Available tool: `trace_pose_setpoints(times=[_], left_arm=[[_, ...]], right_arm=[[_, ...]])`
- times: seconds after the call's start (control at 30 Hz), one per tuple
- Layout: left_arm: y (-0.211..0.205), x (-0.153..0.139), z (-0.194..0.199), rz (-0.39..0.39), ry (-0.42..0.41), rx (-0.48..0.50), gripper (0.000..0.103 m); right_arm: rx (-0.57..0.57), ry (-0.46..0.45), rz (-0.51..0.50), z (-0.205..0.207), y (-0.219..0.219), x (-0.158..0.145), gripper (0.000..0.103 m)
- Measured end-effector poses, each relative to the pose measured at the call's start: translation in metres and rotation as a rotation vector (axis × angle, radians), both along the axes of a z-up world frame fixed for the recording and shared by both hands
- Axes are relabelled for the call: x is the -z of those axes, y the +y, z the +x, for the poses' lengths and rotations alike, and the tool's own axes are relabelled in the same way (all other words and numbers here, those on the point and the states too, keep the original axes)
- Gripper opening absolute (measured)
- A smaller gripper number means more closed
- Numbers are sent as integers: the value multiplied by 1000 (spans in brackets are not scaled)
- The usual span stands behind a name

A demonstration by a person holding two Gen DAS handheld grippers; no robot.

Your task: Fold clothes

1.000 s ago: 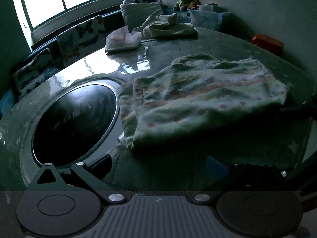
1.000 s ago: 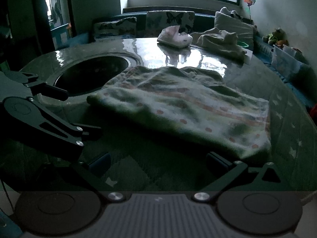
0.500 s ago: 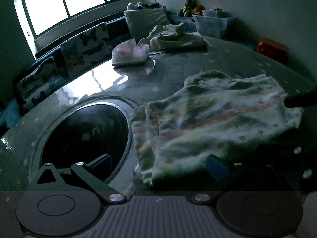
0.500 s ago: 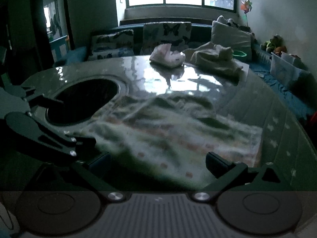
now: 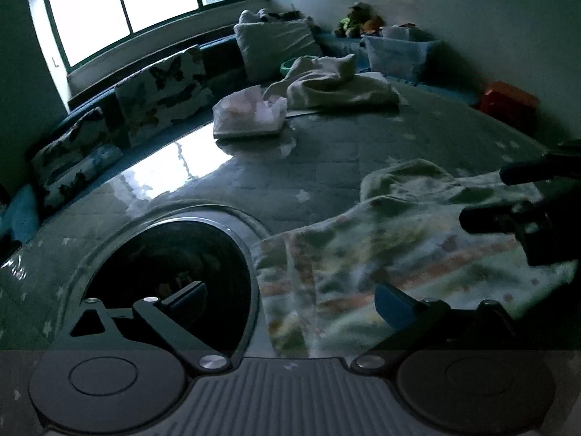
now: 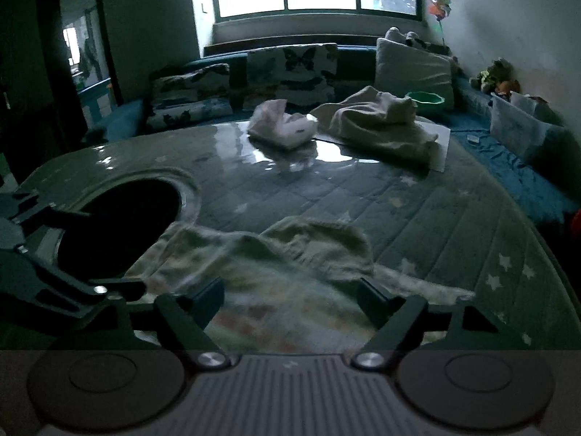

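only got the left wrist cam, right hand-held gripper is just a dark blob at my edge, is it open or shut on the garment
Observer: Open. The right hand-held gripper has both fingers spread over the patterned garment, with cloth showing between them.
Operator: ok, whats past the round hole on the far left, my view cuts off
Observer: Beyond the round opening there is an open doorway in the left wall.

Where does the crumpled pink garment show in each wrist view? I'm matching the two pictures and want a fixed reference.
Left wrist view: the pink garment lies upper centre, left of the cream garment pile.
Right wrist view: the pink garment sits upper centre, again left of the cream garment pile.
Shared landmark: the dark round opening in the table.
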State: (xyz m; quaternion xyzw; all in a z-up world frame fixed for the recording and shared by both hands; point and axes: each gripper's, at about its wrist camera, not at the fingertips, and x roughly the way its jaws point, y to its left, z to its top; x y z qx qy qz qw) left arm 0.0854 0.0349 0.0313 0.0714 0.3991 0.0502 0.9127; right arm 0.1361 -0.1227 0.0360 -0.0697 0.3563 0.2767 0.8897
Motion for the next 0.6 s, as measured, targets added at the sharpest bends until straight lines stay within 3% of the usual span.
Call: trace_pose_setpoints(times=[0.47, 0.57, 0.6], left_arm=[[27, 4, 19, -32, 23, -30, 83], [32, 5, 22, -40, 23, -34, 83], [33, 6, 23, -43, 25, -36, 83]], right_arm=[[136, 114, -17, 101, 7, 44, 55], [128, 130, 2, 109, 8, 49, 44], [124, 131, 9, 110, 8, 50, 33]])
